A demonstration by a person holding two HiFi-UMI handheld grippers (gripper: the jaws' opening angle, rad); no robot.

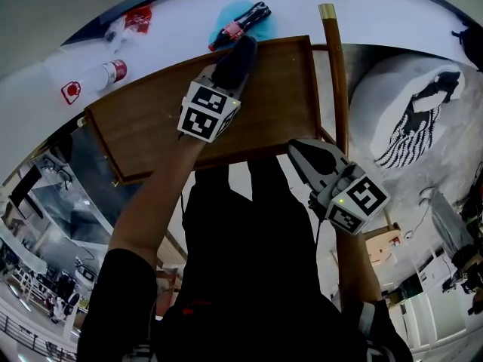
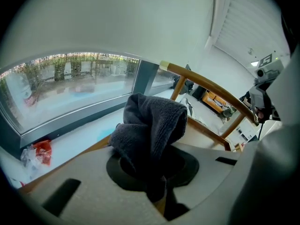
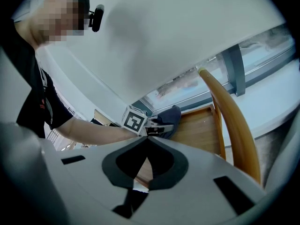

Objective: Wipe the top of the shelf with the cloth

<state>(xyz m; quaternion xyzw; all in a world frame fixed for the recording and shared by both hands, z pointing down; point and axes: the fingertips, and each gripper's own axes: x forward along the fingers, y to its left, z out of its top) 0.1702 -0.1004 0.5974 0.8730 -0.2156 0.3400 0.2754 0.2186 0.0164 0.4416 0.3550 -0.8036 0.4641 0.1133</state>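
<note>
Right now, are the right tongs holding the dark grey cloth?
No, the left tongs clamp the dark grey cloth; the right tongs hold nothing.

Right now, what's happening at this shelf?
The person's left gripper is shut on the dark cloth and holds it at the far edge of the wooden shelf top. The right gripper is shut on nothing, near the shelf's front right corner. A cola bottle lies on the white ledge beyond.
</note>
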